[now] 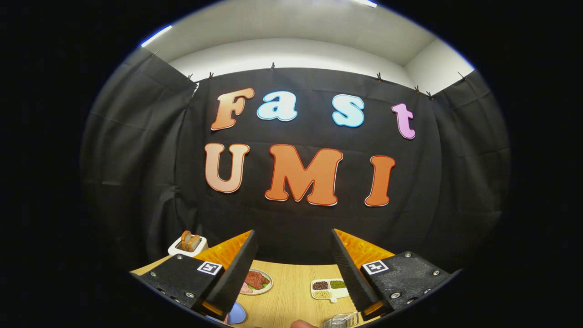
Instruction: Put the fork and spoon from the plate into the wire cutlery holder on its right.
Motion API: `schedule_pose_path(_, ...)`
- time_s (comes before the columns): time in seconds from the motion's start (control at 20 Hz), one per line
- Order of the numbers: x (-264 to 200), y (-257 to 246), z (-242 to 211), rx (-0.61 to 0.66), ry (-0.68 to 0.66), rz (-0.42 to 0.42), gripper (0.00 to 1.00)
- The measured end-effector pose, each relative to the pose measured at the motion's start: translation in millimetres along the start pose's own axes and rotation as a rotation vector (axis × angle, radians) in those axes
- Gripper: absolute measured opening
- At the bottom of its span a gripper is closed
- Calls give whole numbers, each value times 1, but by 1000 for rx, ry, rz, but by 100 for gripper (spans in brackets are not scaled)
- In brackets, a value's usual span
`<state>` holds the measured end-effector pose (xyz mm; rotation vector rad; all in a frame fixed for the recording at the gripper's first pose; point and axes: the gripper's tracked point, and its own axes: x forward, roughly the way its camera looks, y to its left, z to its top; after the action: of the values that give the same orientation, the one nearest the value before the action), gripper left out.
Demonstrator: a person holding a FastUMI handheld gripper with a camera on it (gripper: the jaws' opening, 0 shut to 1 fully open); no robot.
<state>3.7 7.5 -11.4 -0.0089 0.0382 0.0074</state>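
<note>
My gripper (293,234) is held high above the wooden table (291,291), open, with a wide gap and nothing between its fingers. It points at the booth's back wall. Low down, by the inner side of the left finger (237,269), a sliver of a blue plate (237,314) peeks out; the finger hides the rest of it. To the plate's right, under the right finger (350,273), lies the top of the wire cutlery holder (341,320). Between the two, a small rounded pinkish thing (304,324) pokes in; I cannot tell what it is.
Further back on the table stand a plate of food (257,281), a white divided tray of beans (329,289) and, at the back left, a white toaster with bread slices (187,245). Black cloth walls close the booth behind and on both sides.
</note>
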Motion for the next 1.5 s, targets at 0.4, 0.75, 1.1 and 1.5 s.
schedule_pose_path(0.4, -5, 48, -43, -10, 161, 130, 96)
schedule_pose_path(0.75, -13, 114, -96, 26, 378, 289, 95)
schedule_pose_path(1.1, -31, 165, -179, 9, 668, 393, 93)
schedule_pose_path(1.5, -81, 197, -291, 77, 1152, 441, 87)
